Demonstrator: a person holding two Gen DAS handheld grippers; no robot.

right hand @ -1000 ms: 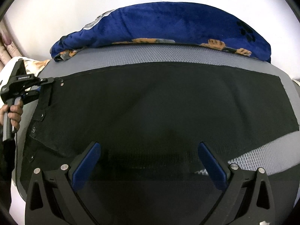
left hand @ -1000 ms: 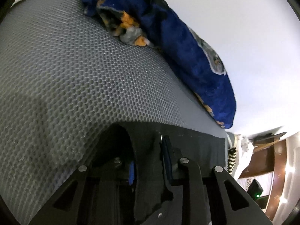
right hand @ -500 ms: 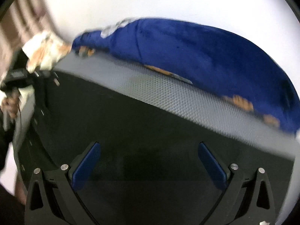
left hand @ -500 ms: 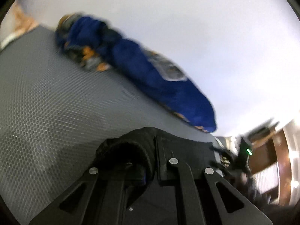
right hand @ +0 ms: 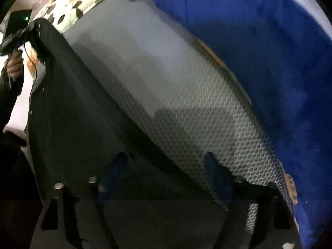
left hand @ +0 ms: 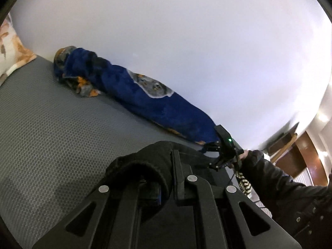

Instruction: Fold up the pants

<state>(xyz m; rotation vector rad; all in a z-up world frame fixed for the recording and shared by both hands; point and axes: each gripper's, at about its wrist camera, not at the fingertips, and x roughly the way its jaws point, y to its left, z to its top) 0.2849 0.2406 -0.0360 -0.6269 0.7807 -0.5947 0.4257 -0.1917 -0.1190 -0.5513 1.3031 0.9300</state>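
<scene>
One pair of black pants (right hand: 78,124), one blue blanket (left hand: 145,103), two grippers (left hand: 166,178) (right hand: 164,166), one floral pillow (right hand: 83,2)

A plain white wall (left hand: 186,41) rises behind a bed whose grey honeycomb-mesh mattress cover (left hand: 51,128) fills the foreground. A rumpled blue fleece blanket (left hand: 145,103) with orange and grey prints lies along the wall edge of the bed, and a white pillow with orange floral print (left hand: 10,47) sits at its far left end. At the far right, dark brown wooden furniture (left hand: 300,155) stands under small bright ceiling lights (left hand: 322,117).
</scene>
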